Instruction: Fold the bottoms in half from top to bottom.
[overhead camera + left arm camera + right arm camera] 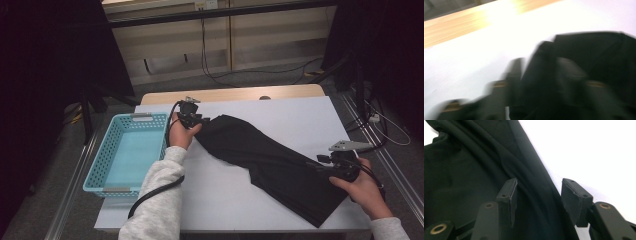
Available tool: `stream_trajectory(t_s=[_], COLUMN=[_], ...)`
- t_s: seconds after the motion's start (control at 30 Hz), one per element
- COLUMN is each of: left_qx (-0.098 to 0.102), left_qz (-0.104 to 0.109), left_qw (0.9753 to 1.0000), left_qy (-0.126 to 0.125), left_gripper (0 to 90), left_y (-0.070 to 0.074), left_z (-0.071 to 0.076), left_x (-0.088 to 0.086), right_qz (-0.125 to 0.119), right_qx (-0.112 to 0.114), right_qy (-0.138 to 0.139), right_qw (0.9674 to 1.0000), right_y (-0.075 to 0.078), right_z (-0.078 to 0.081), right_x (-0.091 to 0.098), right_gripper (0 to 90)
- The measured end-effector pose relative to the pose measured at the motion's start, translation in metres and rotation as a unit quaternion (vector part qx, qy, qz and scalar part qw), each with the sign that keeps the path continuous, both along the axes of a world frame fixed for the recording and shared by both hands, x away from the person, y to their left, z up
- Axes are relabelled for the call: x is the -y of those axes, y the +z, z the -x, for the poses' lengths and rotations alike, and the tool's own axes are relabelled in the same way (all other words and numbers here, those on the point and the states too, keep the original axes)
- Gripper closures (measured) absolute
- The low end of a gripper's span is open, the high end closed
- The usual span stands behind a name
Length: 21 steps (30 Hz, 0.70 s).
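Observation:
A black garment [270,160] lies spread diagonally across the white table cover [300,115], from the middle back to the front right. My left gripper [202,120] is at its far upper end. In the blurred left gripper view [544,75] the jaws stand apart with a raised bunch of black cloth [599,50] between them. My right gripper [320,162] sits at the garment's right edge. In the right gripper view [539,195] its jaws are open, straddling a fold along the hem of the cloth [461,170] without pressing on it.
A light blue plastic basket [100,165] with a perforated wall stands at the table's left edge, with nothing in it. A wooden strip [230,94] runs along the table's far edge. Cables lie on the floor beyond the table.

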<state>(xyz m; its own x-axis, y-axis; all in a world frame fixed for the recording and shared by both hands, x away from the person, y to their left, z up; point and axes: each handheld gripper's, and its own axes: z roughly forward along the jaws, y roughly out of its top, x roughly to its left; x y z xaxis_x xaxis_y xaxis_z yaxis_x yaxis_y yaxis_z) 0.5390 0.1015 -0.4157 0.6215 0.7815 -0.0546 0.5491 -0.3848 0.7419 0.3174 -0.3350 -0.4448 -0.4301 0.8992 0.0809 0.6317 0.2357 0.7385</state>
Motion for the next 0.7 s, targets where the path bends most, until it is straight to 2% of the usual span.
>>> stream_trajectory(t_s=[0.07, 0.1, 0.13, 0.2, 0.27, 0.3, 0.4, 0.43, 0.47, 0.5, 0.53, 0.57, 0.6, 0.67, 0.7], left_qx=[-0.002, 0.003, 0.003, 0.004, 0.006, 0.007, 0.005, 0.005, 0.000, -0.021, -0.021, -0.018, -0.018, -0.023, -0.028], left_qz=[0.002, 0.004, 0.004, -0.024, -0.029, -0.039, -0.046, -0.056, -0.051, -0.042, -0.042, -0.033, -0.033, -0.038, -0.036], left_qw=[1.0000, 1.0000, 1.0000, 0.9996, 0.9994, 0.9991, 0.9986, 0.9982, 0.9986, 0.9988, 0.9988, 0.9993, 0.9993, 0.9990, 0.9990], left_qy=[0.002, 0.000, 0.000, -0.015, -0.016, -0.018, -0.024, -0.023, -0.014, -0.015, -0.015, 0.000, 0.000, -0.006, -0.003], left_gripper=[46.8, 42.3, 39.6, 40.0, 40.3, 42.8, 48.6, 50.4, 50.4, 58.0, 58.0, 61.0, 65.3, 66.7, 74.4], left_y=[-0.001, -0.003, -0.003, -0.007, -0.009, -0.015, -0.023, -0.027, -0.030, -0.037, -0.037, -0.037, -0.037, -0.036, -0.035], left_z=[0.005, 0.011, 0.011, 0.021, 0.024, 0.026, 0.025, 0.024, 0.023, 0.019, 0.019, 0.016, 0.016, 0.013, 0.012], left_x=[-0.003, -0.005, -0.005, -0.006, -0.008, -0.009, -0.009, -0.009, -0.008, -0.006, -0.006, -0.005, -0.005, -0.002, -0.001], right_qz=[-0.003, -0.001, -0.001, 0.001, 0.001, 0.001, 0.001, 0.001, 0.001, 0.002, 0.002, 0.001, 0.000, 0.000, 0.001], right_qx=[0.001, 0.002, 0.002, 0.003, 0.003, 0.003, 0.003, 0.005, 0.005, 0.005, 0.005, 0.002, 0.001, 0.001, -0.002], right_qy=[0.003, 0.004, 0.004, 0.003, 0.004, 0.004, 0.005, 0.007, 0.007, 0.010, 0.010, 0.009, 0.011, 0.012, 0.013], right_qw=[1.0000, 1.0000, 1.0000, 1.0000, 1.0000, 1.0000, 1.0000, 1.0000, 1.0000, 0.9999, 0.9999, 1.0000, 0.9999, 0.9999, 0.9999], right_y=[0.000, 0.001, 0.001, 0.002, 0.002, 0.002, 0.002, 0.002, 0.002, 0.001, 0.001, 0.001, 0.000, 0.000, -0.001], right_z=[0.001, 0.002, 0.002, 0.003, 0.003, 0.005, 0.005, 0.005, 0.005, 0.005, 0.005, 0.004, 0.005, 0.005, 0.005], right_x=[0.000, -0.001, -0.001, -0.002, -0.002, -0.003, -0.004, -0.004, -0.004, -0.005, -0.005, -0.005, -0.005, -0.005, -0.006], right_gripper=[46.1, 45.5, 45.5, 44.3, 44.2, 43.2, 43.1, 42.9, 42.9, 42.9, 42.9, 42.9, 42.7, 42.7, 42.3])
